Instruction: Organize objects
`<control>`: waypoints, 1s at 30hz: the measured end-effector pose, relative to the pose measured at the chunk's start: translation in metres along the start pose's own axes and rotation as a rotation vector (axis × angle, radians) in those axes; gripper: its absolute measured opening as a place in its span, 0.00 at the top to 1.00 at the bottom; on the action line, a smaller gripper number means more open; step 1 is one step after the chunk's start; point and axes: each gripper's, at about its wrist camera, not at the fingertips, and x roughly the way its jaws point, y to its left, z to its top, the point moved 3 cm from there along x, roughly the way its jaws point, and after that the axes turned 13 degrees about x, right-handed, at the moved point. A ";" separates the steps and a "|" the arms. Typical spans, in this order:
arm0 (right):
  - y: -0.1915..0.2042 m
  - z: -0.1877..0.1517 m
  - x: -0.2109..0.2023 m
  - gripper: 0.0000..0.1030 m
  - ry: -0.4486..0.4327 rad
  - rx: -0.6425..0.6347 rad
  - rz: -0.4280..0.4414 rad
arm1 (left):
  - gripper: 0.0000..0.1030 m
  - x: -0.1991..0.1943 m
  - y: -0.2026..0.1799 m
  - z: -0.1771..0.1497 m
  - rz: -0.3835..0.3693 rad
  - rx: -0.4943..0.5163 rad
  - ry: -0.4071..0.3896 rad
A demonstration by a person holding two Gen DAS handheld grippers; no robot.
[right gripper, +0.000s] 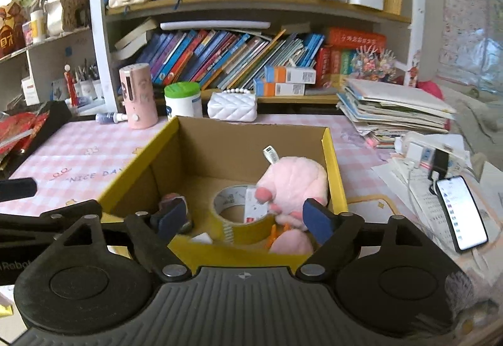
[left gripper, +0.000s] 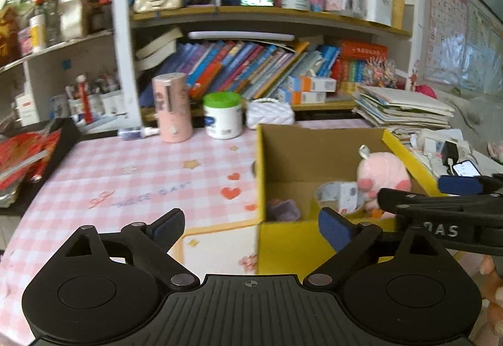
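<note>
Left wrist: my left tongs (left gripper: 250, 228) stand wide apart, empty, beside the yellow box (left gripper: 289, 242); the surface (left gripper: 125, 176) ahead looks cleared.

Right wrist: my right tongs (right gripper: 242, 217) gape empty over the box, where plush toy (right gripper: 292, 182) and tape roll (right gripper: 234, 211) already lie, so I judge packing nearly done.

table (right gripper: 78, 154): pink check cloth | on it: yellow box (right gripper: 334, 163), phone (right gripper: 460, 214)

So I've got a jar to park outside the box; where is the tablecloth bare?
The widest bare patch of tablecloth lies left of the yellow box, in front of the pink cylinder and green-lidded tub. Right of the box it is crowded: phone, charger, stacked papers.
</note>
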 end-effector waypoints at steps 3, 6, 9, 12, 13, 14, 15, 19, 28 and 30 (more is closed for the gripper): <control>0.011 -0.012 -0.015 0.16 -0.004 0.026 -0.025 | 0.06 -0.016 0.013 -0.017 0.023 -0.018 0.016; 0.022 -0.027 -0.029 0.12 -0.007 0.041 -0.049 | 0.06 -0.028 0.023 -0.037 0.041 -0.031 0.041; 0.030 -0.040 -0.041 0.10 -0.003 0.051 -0.074 | 0.06 -0.037 0.030 -0.057 0.053 -0.046 0.081; 0.038 -0.056 -0.050 0.07 0.014 0.053 -0.085 | 0.05 -0.046 0.036 -0.072 0.058 -0.063 0.110; 0.041 -0.061 -0.053 0.07 0.020 0.051 -0.090 | 0.05 -0.049 0.037 -0.077 0.058 -0.067 0.119; 0.044 -0.067 -0.056 0.07 0.029 0.049 -0.093 | 0.05 -0.052 0.037 -0.082 0.056 -0.068 0.127; 0.046 -0.072 -0.058 0.06 0.036 0.047 -0.093 | 0.05 -0.055 0.038 -0.085 0.054 -0.066 0.133; 0.057 -0.090 -0.070 0.03 0.055 0.036 -0.091 | 0.04 -0.064 0.035 -0.099 0.050 -0.048 0.154; 0.072 -0.110 -0.094 0.00 0.050 0.008 -0.083 | 0.04 -0.081 0.024 -0.110 0.018 -0.016 0.162; 0.073 -0.113 -0.097 0.00 0.047 0.008 -0.082 | 0.04 -0.084 0.023 -0.111 0.017 -0.014 0.163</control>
